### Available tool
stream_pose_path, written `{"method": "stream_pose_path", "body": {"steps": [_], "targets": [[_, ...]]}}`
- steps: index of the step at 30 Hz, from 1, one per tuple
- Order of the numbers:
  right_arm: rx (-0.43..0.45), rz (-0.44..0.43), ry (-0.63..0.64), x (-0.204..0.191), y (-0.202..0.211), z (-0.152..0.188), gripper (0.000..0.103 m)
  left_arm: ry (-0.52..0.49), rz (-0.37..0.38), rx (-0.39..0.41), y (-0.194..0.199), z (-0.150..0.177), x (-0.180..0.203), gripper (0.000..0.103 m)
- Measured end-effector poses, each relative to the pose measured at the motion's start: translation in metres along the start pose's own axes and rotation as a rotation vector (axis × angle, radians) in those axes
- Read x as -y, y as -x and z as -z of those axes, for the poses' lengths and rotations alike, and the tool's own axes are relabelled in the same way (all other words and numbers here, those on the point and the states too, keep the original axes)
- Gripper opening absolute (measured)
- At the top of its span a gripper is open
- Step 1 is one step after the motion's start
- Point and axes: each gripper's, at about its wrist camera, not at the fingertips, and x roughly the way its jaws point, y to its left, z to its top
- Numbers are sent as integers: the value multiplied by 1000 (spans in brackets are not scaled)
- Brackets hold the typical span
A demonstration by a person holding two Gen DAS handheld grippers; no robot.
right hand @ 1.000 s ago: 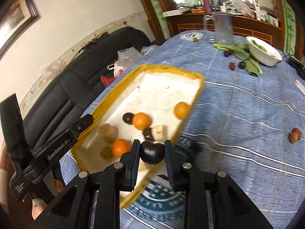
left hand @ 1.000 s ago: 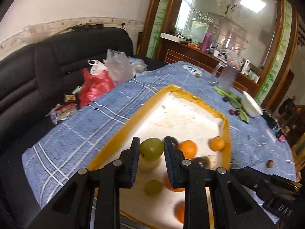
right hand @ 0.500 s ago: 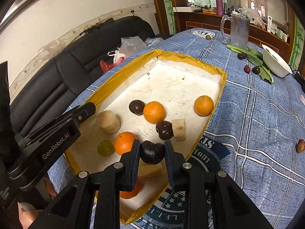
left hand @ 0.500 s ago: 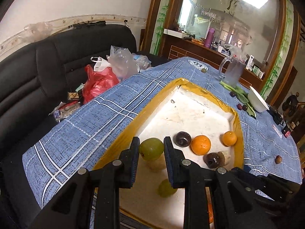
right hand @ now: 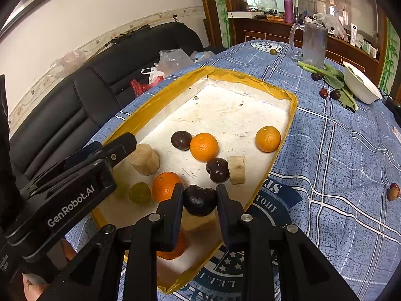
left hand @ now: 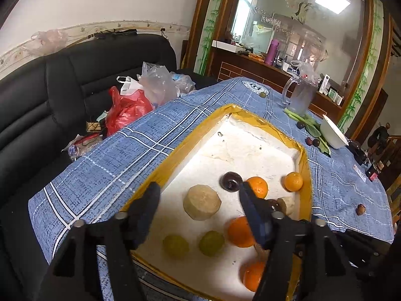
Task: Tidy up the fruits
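Left gripper (left hand: pixel 198 200) is opening, nothing between its jaws, over the tray's (right hand: pixel 140 123) near end. Right gripper (right hand: pixel 199 200) clamps a dark plum (right hand: pixel 200 200) above the near edge. 4 oranges and 2 green fruits sit inside; several fruits wait on the cloth (right hand: pixel 338 155).

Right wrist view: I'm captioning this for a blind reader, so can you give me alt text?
The right hand-held gripper clamps a dark plum over the near end of a yellow-rimmed tray on a blue checked tablecloth. The tray holds oranges, dark fruits, a green fruit and two beige chunks. The left hand-held gripper reaches in from the left.
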Motion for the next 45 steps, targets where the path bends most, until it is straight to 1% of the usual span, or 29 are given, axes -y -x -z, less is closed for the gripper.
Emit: {"method": "stream_pose_path", "body": {"steps": [2, 4, 6, 8, 9, 10, 11, 13, 15, 18, 20, 22, 24, 26, 27, 31, 34, 40, 45], "targets": [[5, 5, 3, 0, 3, 1, 31, 4, -9, 2, 3, -1, -1, 72], [16, 6, 4, 0, 6, 2, 44, 7, -13, 5, 6, -1, -2, 77], [33, 8, 7, 0, 13, 3, 49, 7, -18, 17, 11, -1, -2, 80], [49, 12, 9, 1, 20, 4, 51, -2, -39, 42, 19, -1, 0, 83], [56, 15, 8, 1, 23, 5, 54, -8, -53, 56, 23, -1, 1, 87], [63, 17, 5, 2, 26, 6, 58, -12, -70, 76, 28, -1, 3, 89], [73, 17, -2, 3, 30, 7, 60, -16, -86, 94, 33, -1, 5, 91], [95, 16, -19, 7, 40, 11, 64, -28, -126, 141, 45, -1, 9, 94], [118, 21, -40, 12, 51, 17, 66, -38, -181, 194, 58, -1, 13, 101], [150, 27, -67, 20, 66, 26, 68, -54, -262, 299, 81, 2, 21, 103], [168, 38, -81, 26, 75, 33, 70, -74, -333, 386, 98, 6, 31, 103], [184, 52, -91, 31, 83, 40, 72, -96, -379, 446, 112, 9, 41, 103], [193, 68, -96, 35, 89, 43, 73, -118, -377, 500, 126, 14, 52, 103], [205, 78, -101, 39, 96, 48, 73, -123, -344, 541, 138, 17, 61, 103], [210, 81, -103, 41, 99, 49, 73, -118, -318, 540, 141, 19, 63, 103], [229, 104, -106, 49, 109, 57, 76, -107, -216, 495, 139, 31, 68, 103], [241, 122, -103, 53, 114, 61, 77, -123, -218, 461, 132, 35, 75, 103], [246, 186, -67, 55, 116, 67, 81, -119, -155, 312, 115, 40, 83, 103], [248, 213, -48, 58, 114, 69, 83, -112, -135, 231, 106, 47, 86, 103]]}}
